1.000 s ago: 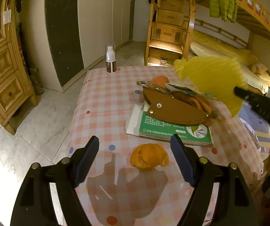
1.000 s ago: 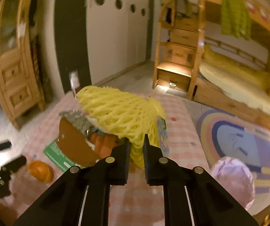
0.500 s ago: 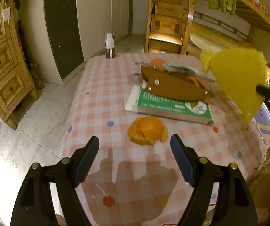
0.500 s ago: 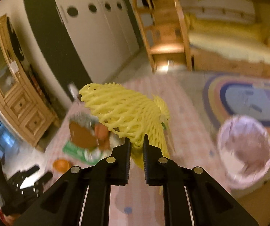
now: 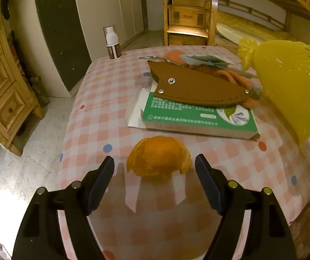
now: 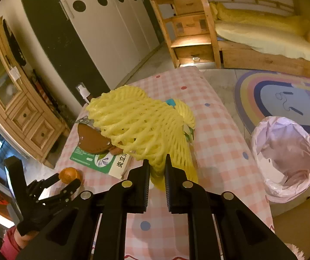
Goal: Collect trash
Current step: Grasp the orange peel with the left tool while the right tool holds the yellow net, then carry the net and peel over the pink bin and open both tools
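My right gripper is shut on a yellow foam fruit net and holds it in the air above the checked table. The net also shows at the right of the left wrist view. My left gripper is open, its fingers on either side of an orange peel lying on the table; it also shows in the right wrist view, beside the peel. A bin lined with a pale pink bag stands on the floor right of the table.
A green box lies mid-table with a brown leather sheath and orange scraps on top. A white spray bottle stands at the far left corner. A wooden cabinet, a bunk bed and a rainbow rug surround the table.
My left gripper has come down and forward so the peel now lies between its fingers. My right gripper has lifted the net and swung right, and the bin has come into view.
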`<action>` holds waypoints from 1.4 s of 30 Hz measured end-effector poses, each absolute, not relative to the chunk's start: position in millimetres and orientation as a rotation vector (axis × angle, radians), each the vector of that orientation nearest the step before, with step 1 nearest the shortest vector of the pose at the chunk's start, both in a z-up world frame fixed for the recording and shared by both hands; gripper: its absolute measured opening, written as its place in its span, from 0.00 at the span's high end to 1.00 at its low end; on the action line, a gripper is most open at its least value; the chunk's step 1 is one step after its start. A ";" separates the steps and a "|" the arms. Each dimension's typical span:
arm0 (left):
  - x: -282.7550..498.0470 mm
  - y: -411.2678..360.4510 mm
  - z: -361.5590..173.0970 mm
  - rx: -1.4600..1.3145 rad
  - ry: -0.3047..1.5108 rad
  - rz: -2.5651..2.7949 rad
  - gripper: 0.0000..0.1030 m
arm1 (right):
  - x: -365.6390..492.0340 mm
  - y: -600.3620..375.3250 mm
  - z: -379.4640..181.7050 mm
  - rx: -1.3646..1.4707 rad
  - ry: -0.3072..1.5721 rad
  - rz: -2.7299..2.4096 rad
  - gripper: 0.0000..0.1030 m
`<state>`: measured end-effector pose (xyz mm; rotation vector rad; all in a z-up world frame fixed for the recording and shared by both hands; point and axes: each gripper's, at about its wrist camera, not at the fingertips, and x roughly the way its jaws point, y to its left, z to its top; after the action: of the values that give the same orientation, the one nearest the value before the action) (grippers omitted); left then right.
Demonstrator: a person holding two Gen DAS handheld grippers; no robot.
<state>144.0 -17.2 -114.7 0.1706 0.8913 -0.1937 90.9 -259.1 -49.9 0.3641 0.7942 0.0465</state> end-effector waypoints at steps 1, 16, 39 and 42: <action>144.8 -18.4 -116.1 0.174 0.895 -0.198 0.30 | 90.5 -259.2 -49.5 0.365 0.795 0.046 0.87; 105.7 -18.4 -57.0 0.056 0.795 -0.374 0.74 | 65.3 -283.2 -16.3 0.405 0.654 0.011 0.88; 80.0 -215.3 -38.3 0.243 0.698 -0.756 0.74 | -1.6 -400.7 -21.6 0.570 0.587 -0.223 0.87; 81.5 -239.9 -43.1 0.262 0.703 -0.795 0.74 | -7.8 -420.1 -28.2 0.592 0.585 -0.268 0.87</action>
<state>81.5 -239.9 -43.1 0.2625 0.7032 -0.7951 -7.8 -420.1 -28.2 0.5924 0.5847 -0.2676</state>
